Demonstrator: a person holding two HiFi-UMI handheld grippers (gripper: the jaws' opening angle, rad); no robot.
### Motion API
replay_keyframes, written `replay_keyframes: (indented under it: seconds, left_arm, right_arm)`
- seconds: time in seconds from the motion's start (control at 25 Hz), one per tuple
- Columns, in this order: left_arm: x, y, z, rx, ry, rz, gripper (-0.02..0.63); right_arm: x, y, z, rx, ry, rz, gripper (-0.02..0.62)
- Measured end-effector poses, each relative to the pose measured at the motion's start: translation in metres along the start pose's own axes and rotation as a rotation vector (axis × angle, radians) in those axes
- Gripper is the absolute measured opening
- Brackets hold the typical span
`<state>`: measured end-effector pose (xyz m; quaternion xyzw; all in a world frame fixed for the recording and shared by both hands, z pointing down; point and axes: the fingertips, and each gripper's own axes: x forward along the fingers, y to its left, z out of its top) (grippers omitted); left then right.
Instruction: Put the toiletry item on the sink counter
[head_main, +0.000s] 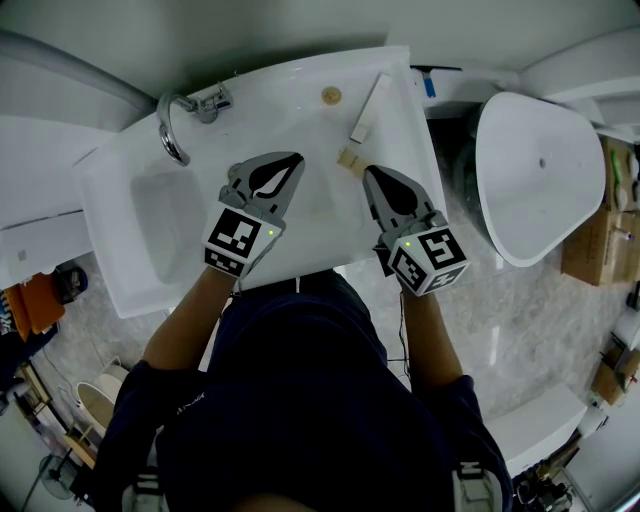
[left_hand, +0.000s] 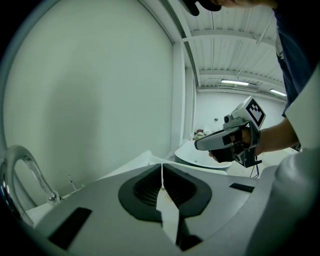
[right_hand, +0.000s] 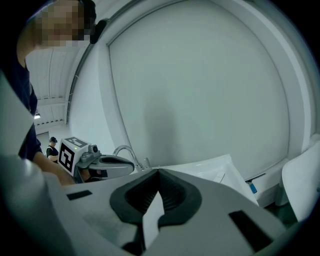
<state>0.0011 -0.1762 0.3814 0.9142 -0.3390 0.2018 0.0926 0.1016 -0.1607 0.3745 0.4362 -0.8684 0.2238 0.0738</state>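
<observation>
left gripper (head_main: 292, 162): jaws fully closed on each other, nothing pinched between them. It's hovering over the counter, and its own view (left_hand: 161, 169) shows the two pads meeting in a thin seam.
right gripper (head_main: 369, 171): same deal, jaws together and nothing held (right_hand: 159, 173). It sits just beside the left one, tips angled slightly toward each other.
sink counter (head_main: 262, 108): white, right under both grippers and stretching out ahead of them.
toilet (head_main: 535, 185): white, off to the right of the right gripper, well apart from it.
basin (head_main: 165, 218): sunk into the counter, left of the left gripper.
faucet (head_main: 172, 128): curved chrome one, ahead and to the left of the left gripper.
tube (head_main: 369, 108): the toiletry thing. It's white, lying flat on the counter ahead of the right gripper's tips, and neither gripper touches it.
beige bit (head_main: 348, 158): small, on the counter between the tube and the right gripper's tips. Honestly can't tell what it is.
round disc (head_main: 331, 96): tan, on the counter just left of the tube, ahead of both grippers.
</observation>
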Motion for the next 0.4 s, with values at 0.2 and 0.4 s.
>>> replay_keyframes:
  seconds: [0.2, 0.4]
  left_arm:
    - [0.0011, -0.0002, 0.0007, -0.008, -0.005, 0.011, 0.037]
    - [0.0039, -0.0018, 0.0016, -0.014, -0.009, 0.02, 0.037]
  right_arm:
    - [0.0011, -0.0009, 0.002, -0.011, 0.003, 0.009, 0.005]
    - [-0.0009, -0.0044, 0.0022, -0.02, 0.01, 0.01, 0.005]
